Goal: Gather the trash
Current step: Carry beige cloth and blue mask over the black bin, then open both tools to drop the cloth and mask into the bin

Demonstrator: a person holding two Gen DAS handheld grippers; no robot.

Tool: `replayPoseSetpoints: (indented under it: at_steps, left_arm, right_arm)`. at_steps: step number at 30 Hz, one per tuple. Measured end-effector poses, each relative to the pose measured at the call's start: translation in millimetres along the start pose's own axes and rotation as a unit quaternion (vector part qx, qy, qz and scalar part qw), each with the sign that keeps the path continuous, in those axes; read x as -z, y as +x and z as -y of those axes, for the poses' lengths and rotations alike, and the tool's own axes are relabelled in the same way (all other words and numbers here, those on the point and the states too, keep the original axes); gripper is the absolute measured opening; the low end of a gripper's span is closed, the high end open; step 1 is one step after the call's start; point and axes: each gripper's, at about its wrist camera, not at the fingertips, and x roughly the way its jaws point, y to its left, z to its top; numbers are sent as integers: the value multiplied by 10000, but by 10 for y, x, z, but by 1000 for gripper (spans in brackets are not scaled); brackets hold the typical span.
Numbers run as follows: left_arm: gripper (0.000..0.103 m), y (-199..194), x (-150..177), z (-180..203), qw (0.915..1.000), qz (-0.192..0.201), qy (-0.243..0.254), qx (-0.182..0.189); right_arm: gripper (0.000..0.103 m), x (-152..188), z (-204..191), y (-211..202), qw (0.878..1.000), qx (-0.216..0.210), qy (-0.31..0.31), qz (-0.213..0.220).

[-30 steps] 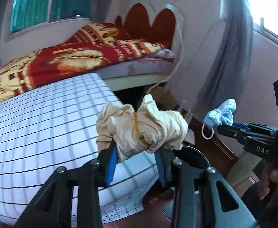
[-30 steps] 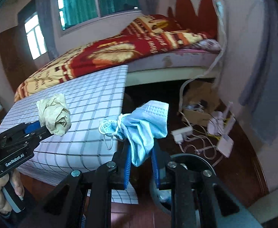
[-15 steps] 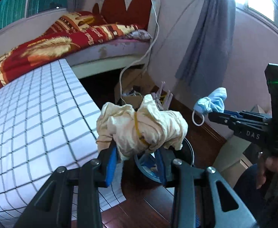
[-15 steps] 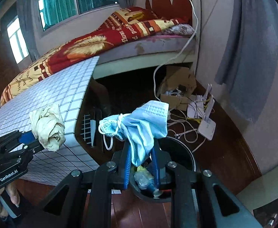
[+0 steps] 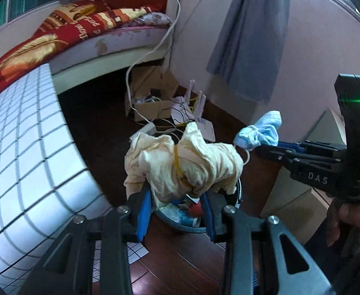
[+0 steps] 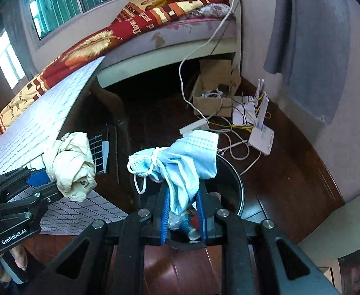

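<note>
My left gripper [image 5: 177,196] is shut on a crumpled cream cloth [image 5: 182,164] tied with a yellow rubber band, held above a dark round trash bin [image 5: 180,221] on the floor. My right gripper [image 6: 182,206] is shut on a crumpled blue face mask [image 6: 180,162], also above the bin [image 6: 231,179]. The bin holds plastic wrappers and small cups. The cloth shows in the right wrist view [image 6: 70,164] at the left, and the mask shows in the left wrist view [image 5: 259,132] at the right.
A table with a white checked cloth [image 5: 20,147] stands to the left of the bin. Behind are a cardboard box [image 6: 214,95], white routers [image 6: 262,135] and tangled cables on the dark wood floor. A bed with a red blanket [image 6: 130,32] is at the back. A grey curtain [image 6: 310,49] hangs right.
Both grippers have moved right, off the table, and tilted down over the trash bin, each still holding its item. The bin's contents now show below the fingers.
</note>
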Motion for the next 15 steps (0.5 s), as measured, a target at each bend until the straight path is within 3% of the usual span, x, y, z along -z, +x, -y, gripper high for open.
replayPoseSetpoints:
  at_steps: [15]
  left_arm:
    - [38,748,61,165,9981,-598,116,53]
  right_arm:
    - [21,200,375,504,9990,-12,73,-450]
